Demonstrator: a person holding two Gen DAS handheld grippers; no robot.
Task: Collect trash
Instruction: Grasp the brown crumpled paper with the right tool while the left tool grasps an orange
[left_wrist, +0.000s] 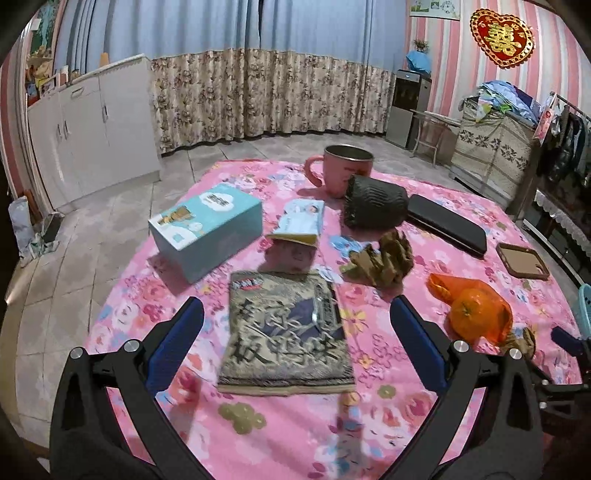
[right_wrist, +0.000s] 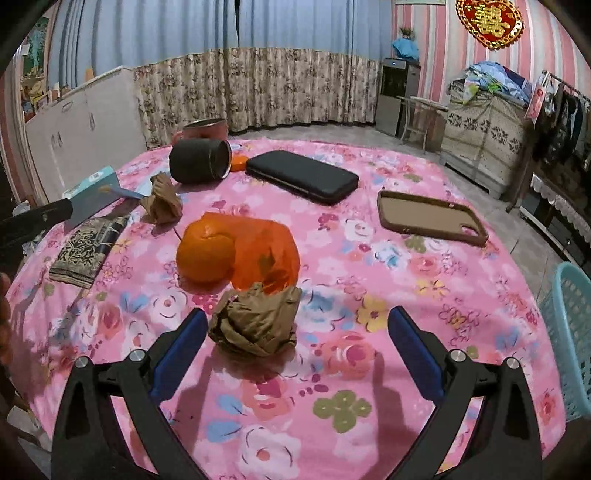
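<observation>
Your right gripper (right_wrist: 297, 332) is hanging wide open over the pink floral tablecloth (right_wrist: 369, 258), holding nothing, with the crumpled brown paper ball (right_wrist: 258, 321) sitting between its blue pads, nearer the left one. That ball is looking light, soft and springy, so it is likely to squash and slide rather than resist; you are best closing across its thick middle, low down near the cloth, so the folds are not slipping out. Just behind it, touching or nearly so, the orange plastic bag (right_wrist: 266, 251) is lying beside a whole orange fruit (right_wrist: 205, 251); the bag looks thin and slippery, and pinching a bunched fold is safer than a flat face.

Your left gripper (left_wrist: 297, 328) is also spread wide and empty, framing the flat snack packet (left_wrist: 286, 332) lying on the cloth. Being thin and limp, it is probably going to need a pinch at one edge. Large dark Chinese characters are running across it, too blurred to read, with a small red-and-blue logo at its top left corner. A second crumpled brown paper (left_wrist: 380, 262) is lying beyond it.

The teal box (left_wrist: 207, 232) is carrying print I cannot read. The light blue basket (right_wrist: 570, 339) is standing at the table's right edge, seemingly where the trash is going
</observation>
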